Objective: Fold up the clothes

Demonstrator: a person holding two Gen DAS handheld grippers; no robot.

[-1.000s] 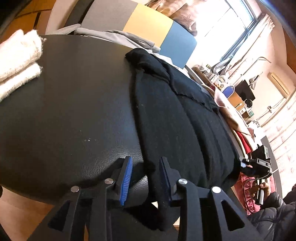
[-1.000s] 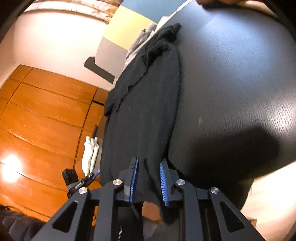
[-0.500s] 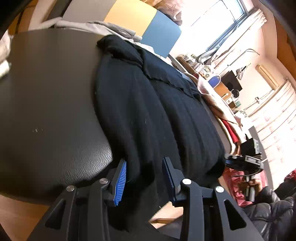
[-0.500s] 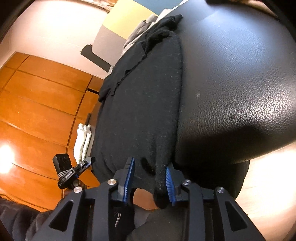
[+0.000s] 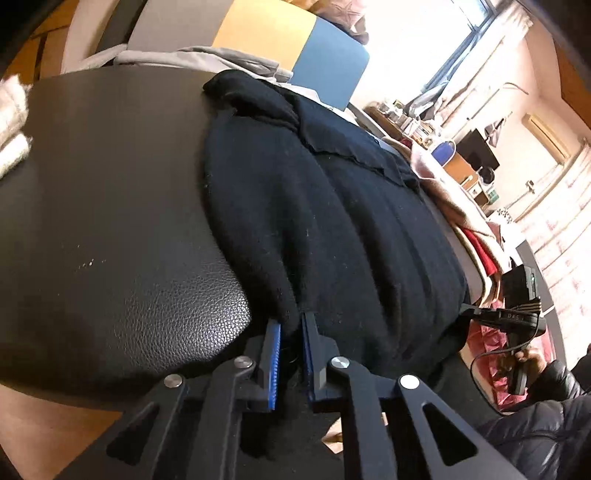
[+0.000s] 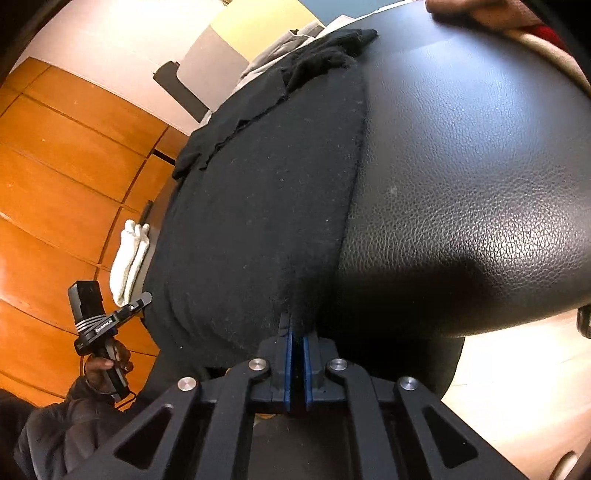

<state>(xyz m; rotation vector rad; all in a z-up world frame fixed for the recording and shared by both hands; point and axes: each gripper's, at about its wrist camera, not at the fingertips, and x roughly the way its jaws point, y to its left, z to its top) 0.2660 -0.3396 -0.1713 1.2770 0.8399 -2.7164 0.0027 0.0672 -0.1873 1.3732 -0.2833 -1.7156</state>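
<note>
A black garment (image 5: 332, 206) lies spread lengthwise on the black leather table (image 5: 110, 184), its near hem hanging over the front edge. My left gripper (image 5: 291, 325) is at the hem's left corner, jaws closing, with the fabric pinched between the blue pads. In the right wrist view the same black garment (image 6: 266, 192) runs up the table (image 6: 461, 166), and my right gripper (image 6: 296, 328) is shut on the hem's right corner. Each view shows the other gripper at the far side of the hem: left gripper (image 6: 110, 314), right gripper (image 5: 517, 317).
Folded white towels (image 5: 11, 122) (image 6: 129, 254) lie at the table's left end. Grey clothing (image 5: 184, 59) sits at the far edge before a grey, yellow and blue chair back (image 5: 266, 33). A tan and red clothes pile (image 5: 472, 229) lies to the right. Wooden floor (image 6: 55, 166) below.
Both grippers have shut on the near hem of the black garment. The left gripper first slid right from the bare table edge onto the fabric's corner.
</note>
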